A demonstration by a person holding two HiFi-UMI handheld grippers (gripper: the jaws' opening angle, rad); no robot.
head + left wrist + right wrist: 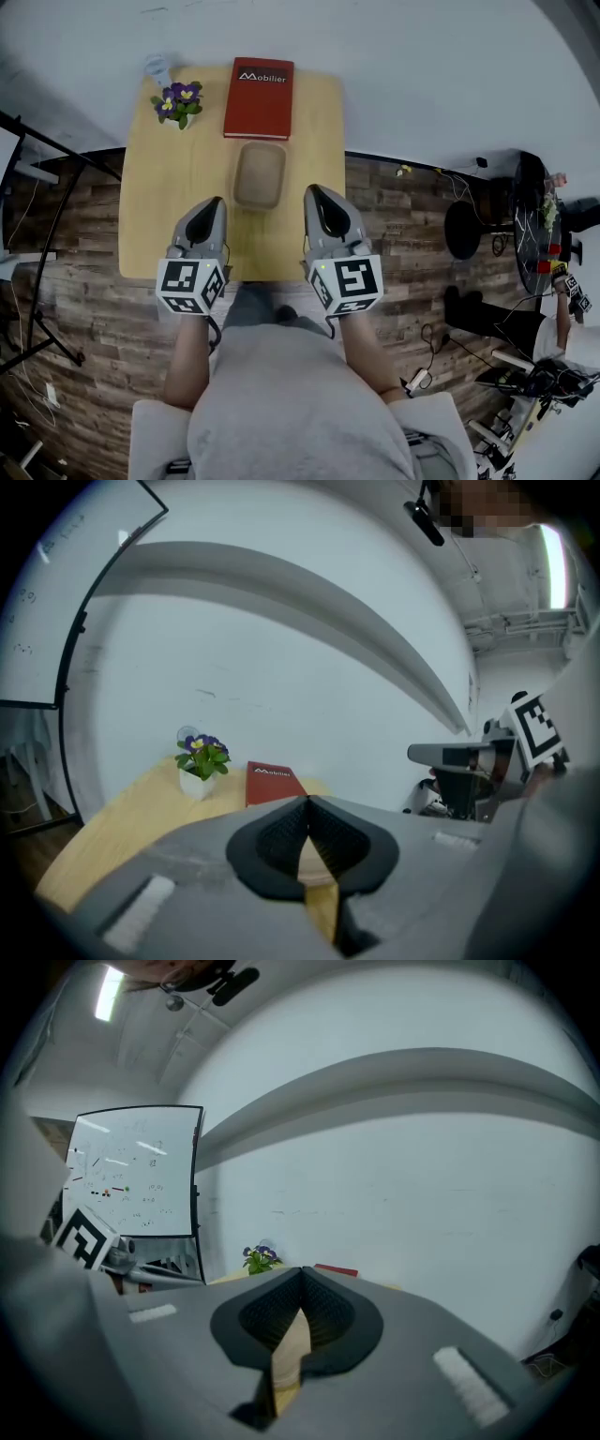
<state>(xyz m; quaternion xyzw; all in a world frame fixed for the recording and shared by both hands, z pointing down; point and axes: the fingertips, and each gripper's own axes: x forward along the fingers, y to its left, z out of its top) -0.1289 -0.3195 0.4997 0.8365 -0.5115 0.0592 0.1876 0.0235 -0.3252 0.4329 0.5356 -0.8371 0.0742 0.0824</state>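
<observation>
Left gripper (pixel 214 202): jaws shut, the ribbed black pads meeting along a single seam in the left gripper view, nothing between them. Grey, smooth, tapered plastic body with a marker cube at its rear.

Right gripper (pixel 315 191): same build, jaws likewise pressed together and empty in the right gripper view.

Both grippers are held over the near half of the table (pixel 155 211), a rectangular top of pale, smooth-grained wood. They lie roughly parallel, tips pointing away from the person toward the wall (pixel 422 75).

Nearest item: a tray (pixel 260 174), beige, matte, a rounded rectangle with a raised rim and a shallow hollow. It sits at the table's middle, between the two gripper tips and slightly beyond them, touching neither. Its long axis runs from the person toward the wall, in line with the grippers.

Beyond the tray, just apart from its far end, lies a book (pixel 260 97): red, flat, hard-edged, with white lettering near its far edge. Its long axis runs the same way as the tray's.

Left of the book stands a potted plant (pixel 178 103) with purple and yellow flowers and green leaves in a small white pot, at the far left corner.

Floor (pixel 403 225): dark, rough-looking wood planks.

A whiteboard (pixel 136 1171) on a black frame shows in the right gripper view.
</observation>
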